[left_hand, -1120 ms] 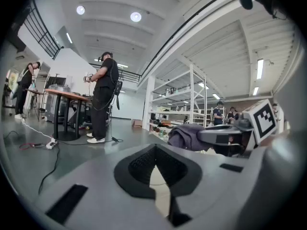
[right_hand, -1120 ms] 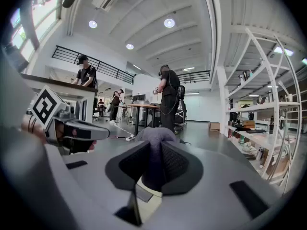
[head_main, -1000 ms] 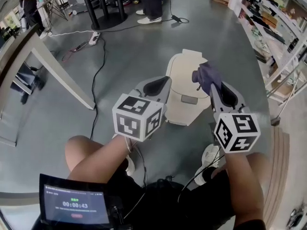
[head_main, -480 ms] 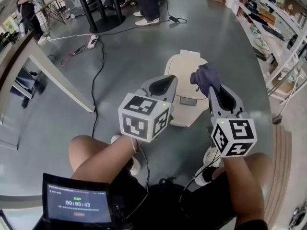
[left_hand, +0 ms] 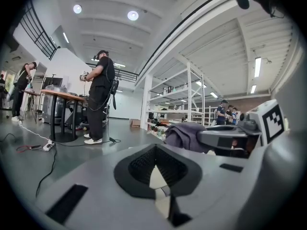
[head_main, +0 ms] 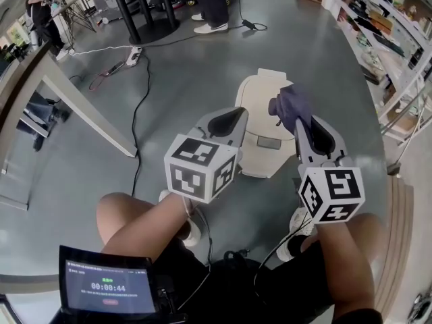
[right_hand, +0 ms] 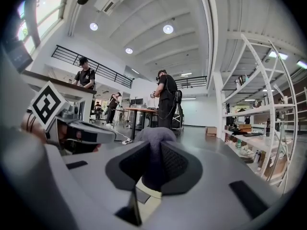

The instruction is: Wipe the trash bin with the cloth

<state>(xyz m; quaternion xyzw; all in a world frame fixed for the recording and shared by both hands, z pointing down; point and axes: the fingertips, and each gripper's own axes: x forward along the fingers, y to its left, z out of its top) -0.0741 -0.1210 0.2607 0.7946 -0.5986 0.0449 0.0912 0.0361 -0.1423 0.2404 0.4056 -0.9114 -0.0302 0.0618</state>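
Note:
A cream trash bin (head_main: 260, 96) with its lid down stands on the grey floor in the head view, just ahead of my knees. My right gripper (head_main: 295, 117) hangs over the bin's right side, shut on a dark purple cloth (head_main: 289, 105) that bunches out past its tips. In the right gripper view the cloth (right_hand: 152, 150) fills the gap between the black pads (right_hand: 129, 164). My left gripper (head_main: 227, 120) hovers over the bin's left edge with its jaws together and nothing in them. From the left gripper view, the cloth (left_hand: 184, 134) and right gripper (left_hand: 225, 139) show at the right.
Black cables (head_main: 138, 90) run over the floor to the left, beside a slanted table leg (head_main: 84, 106). White shelving (head_main: 398, 52) lines the right side. A person's legs (head_main: 210, 5) stand by a round table base (head_main: 145, 25) at the back. A timer screen (head_main: 108, 287) sits at the lower left.
Almost nothing has changed. Both grippers stay above the bin, with the cloth still in the right one; only the head camera has shifted slightly.

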